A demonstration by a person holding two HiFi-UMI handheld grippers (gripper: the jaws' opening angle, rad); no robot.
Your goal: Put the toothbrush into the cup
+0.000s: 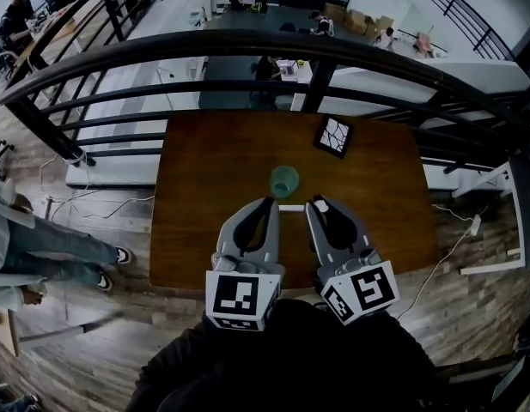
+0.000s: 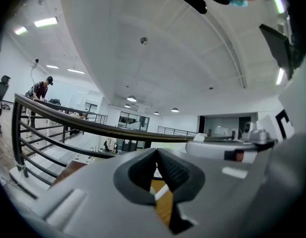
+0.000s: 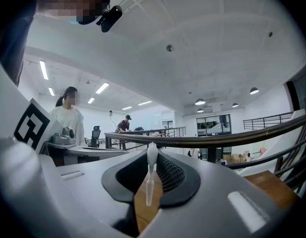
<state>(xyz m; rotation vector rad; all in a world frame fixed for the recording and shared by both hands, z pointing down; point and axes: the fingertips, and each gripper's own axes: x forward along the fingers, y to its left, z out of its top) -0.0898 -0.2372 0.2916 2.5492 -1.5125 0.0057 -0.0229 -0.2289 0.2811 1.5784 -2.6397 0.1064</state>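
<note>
A green cup [image 1: 284,179] stands upright mid-table on the brown table [image 1: 204,213]. My right gripper [image 1: 316,201] hovers just short of it, shut on a white toothbrush [image 3: 150,177]. The brush head pokes up at the closed tips [image 3: 152,150] and the handle hangs down across the gap. In the head view the toothbrush [image 1: 291,207] shows as a short white bar running left from those tips. My left gripper [image 1: 271,202] sits beside it, jaws closed tip to tip [image 2: 156,150] and holding nothing. A piece of the toothbrush [image 2: 160,192] shows through its gap.
A black tile with white cracks [image 1: 333,136] lies at the table's far right. A dark curved railing [image 1: 247,50] runs just beyond the table. A person's legs [image 1: 41,247] are on the floor to the left. Another person [image 3: 66,118] stands at a desk.
</note>
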